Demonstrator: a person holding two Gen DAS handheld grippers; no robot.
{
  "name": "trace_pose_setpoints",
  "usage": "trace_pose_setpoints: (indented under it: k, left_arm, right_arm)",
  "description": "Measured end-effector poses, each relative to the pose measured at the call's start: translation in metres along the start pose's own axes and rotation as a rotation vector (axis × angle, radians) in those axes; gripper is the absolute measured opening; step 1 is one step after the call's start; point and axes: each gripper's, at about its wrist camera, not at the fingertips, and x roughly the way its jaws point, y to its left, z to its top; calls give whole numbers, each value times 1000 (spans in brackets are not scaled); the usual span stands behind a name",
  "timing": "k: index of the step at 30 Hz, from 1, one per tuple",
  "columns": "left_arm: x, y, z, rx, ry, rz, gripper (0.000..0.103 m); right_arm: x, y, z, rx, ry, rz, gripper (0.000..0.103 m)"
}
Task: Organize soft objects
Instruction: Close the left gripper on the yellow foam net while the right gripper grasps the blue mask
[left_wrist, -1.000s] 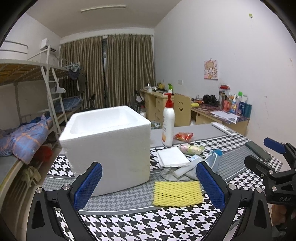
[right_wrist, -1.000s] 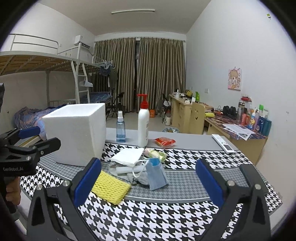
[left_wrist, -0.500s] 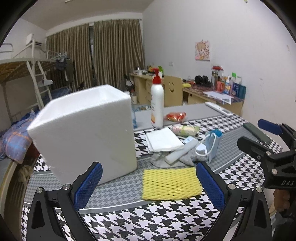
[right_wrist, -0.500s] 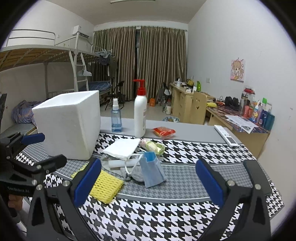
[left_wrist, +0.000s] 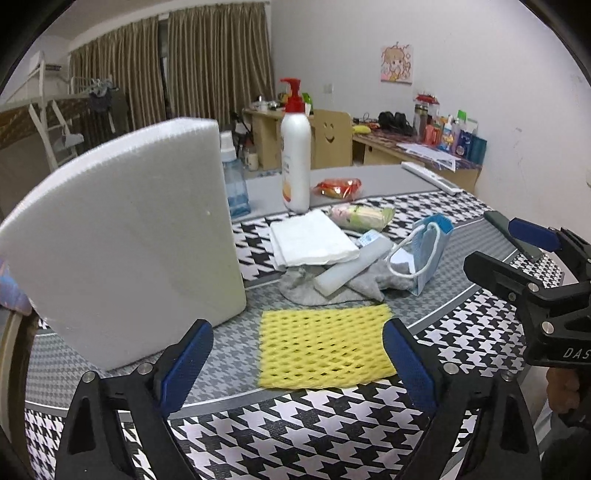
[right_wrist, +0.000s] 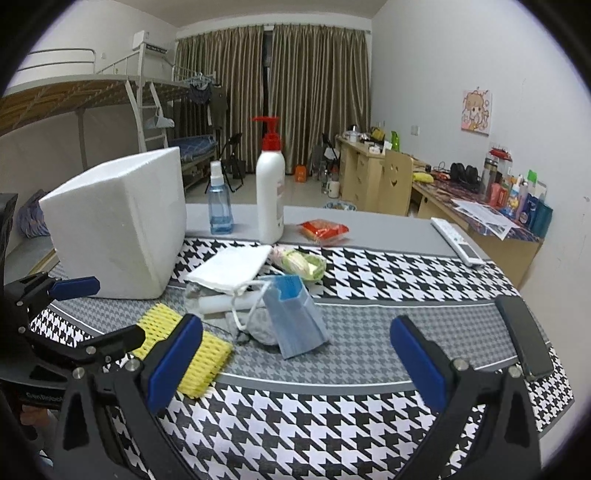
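A table covered with a black-and-white houndstooth cloth (right_wrist: 369, 413) is seen from two hand-held grippers. The left gripper (left_wrist: 297, 363) is held low over the near edge of the table, its blue-padded fingers spread wide apart with nothing between them. A flat yellow foam net (left_wrist: 323, 347) lies on the cloth just ahead of that gap, near the table's front edge. Just to its left stands a white foam box (left_wrist: 122, 254), whose front corner is close to the net.

Behind the net a small heap is piled: a folded white cloth (left_wrist: 310, 238) on top, a white foam strip (left_wrist: 351, 266) and a grey sock (left_wrist: 365, 282) beneath, and a blue face mask (left_wrist: 430, 251) leaning at the right side.

The right gripper (right_wrist: 295, 363) is held above the front of the table, its fingers also wide apart and empty. Bare cloth is seen between it and the mask. A black phone (right_wrist: 524, 338) lies near the right edge. A white pump bottle (right_wrist: 270, 192) and a blue spray bottle (right_wrist: 219, 203) stand behind the heap.
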Motion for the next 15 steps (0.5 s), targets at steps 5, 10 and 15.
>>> trace_pose_setpoints:
  k: [5,10,15]
  left_arm:
    - [13,-2,-2,1,48,-12,86]
    - [22,-4,-3,-3,86,-47,81]
    - [30,-8,-5,27,106,-51,77]
  right_arm:
    - [11,0,0,1,29,1,98]
    - [20,-1,0,3,53,2,97]
    - [29,0,1,1,75,-3,97]
